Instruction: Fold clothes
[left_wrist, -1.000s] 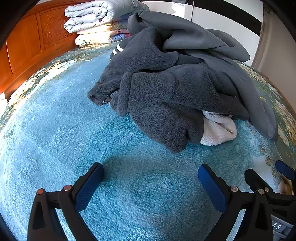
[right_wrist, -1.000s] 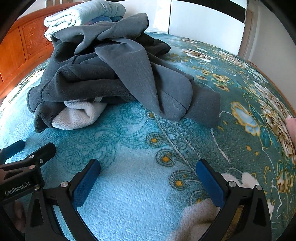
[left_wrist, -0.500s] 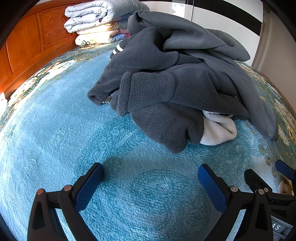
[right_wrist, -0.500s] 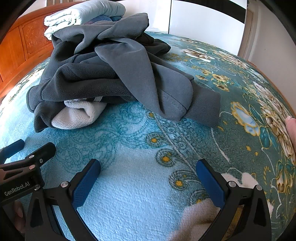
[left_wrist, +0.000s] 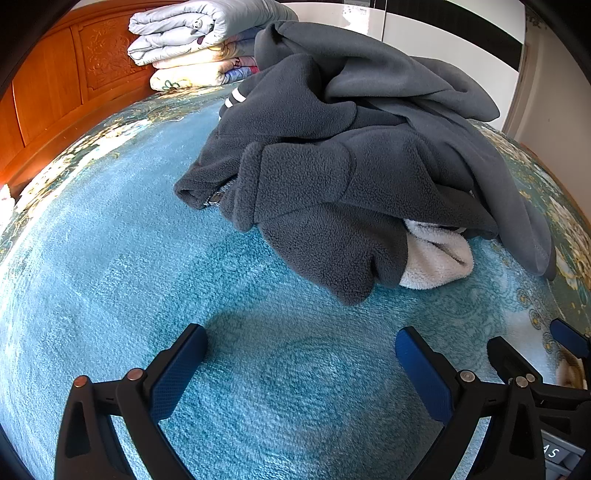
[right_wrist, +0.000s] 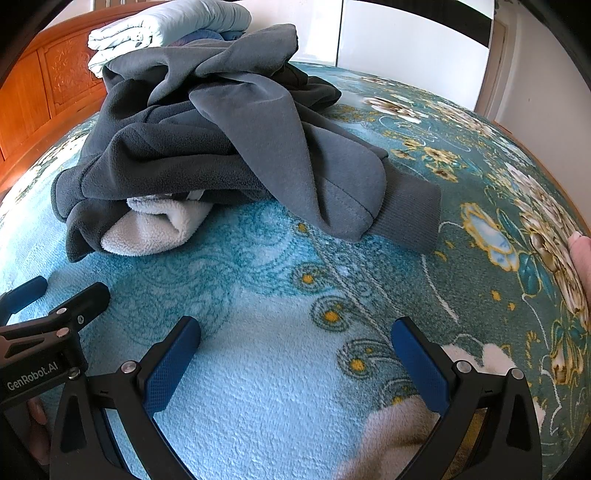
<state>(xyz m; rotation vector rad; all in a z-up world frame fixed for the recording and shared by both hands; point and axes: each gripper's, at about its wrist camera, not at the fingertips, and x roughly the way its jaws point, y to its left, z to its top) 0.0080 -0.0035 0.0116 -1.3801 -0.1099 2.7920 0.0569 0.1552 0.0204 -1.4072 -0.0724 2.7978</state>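
On the bed's blue blanket (left_wrist: 110, 295) sits a soft, floppy grey clothes pile (left_wrist: 351, 166). Left tongs (left_wrist: 301, 350) and right tongs (right_wrist: 295, 343) are wide open, holding nothing. I'd grab the ribbed cuff (right_wrist: 406, 214).

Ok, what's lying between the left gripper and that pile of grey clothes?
Nothing but bare blue blanket. The left wrist view shows that stretch uncovered from the open left gripper up to the grey fleece pile.
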